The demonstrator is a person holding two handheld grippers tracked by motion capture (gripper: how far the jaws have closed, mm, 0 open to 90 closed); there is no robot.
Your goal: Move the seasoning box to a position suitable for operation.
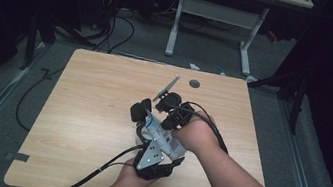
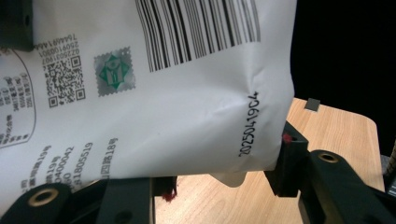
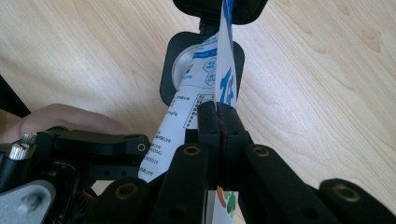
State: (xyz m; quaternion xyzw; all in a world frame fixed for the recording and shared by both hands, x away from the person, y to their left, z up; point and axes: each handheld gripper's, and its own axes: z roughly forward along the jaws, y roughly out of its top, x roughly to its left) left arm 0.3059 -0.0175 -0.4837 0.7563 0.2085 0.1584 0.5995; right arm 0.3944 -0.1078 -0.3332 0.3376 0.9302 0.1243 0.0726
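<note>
A white pouch (image 1: 161,135) printed with a barcode, black text and blue lettering is held above the wooden table (image 1: 94,92) between both grippers. My left gripper (image 1: 147,138) comes up from the near edge. In the left gripper view its jaws (image 2: 224,172) stand partly apart, one at each side of the pouch's (image 2: 163,93) lower end, pressing on it. My right gripper (image 3: 218,119) is shut on the pouch's (image 3: 184,109) thin flat seam. From above, the right gripper (image 1: 159,121) reaches in from the right.
A black rounded block with a silvery disc (image 3: 173,70) lies on the table just beyond the pouch, also visible from above (image 1: 140,110). A round cable hole (image 1: 195,83) sits near the far edge. A white desk frame (image 1: 175,24) and floor cables lie behind.
</note>
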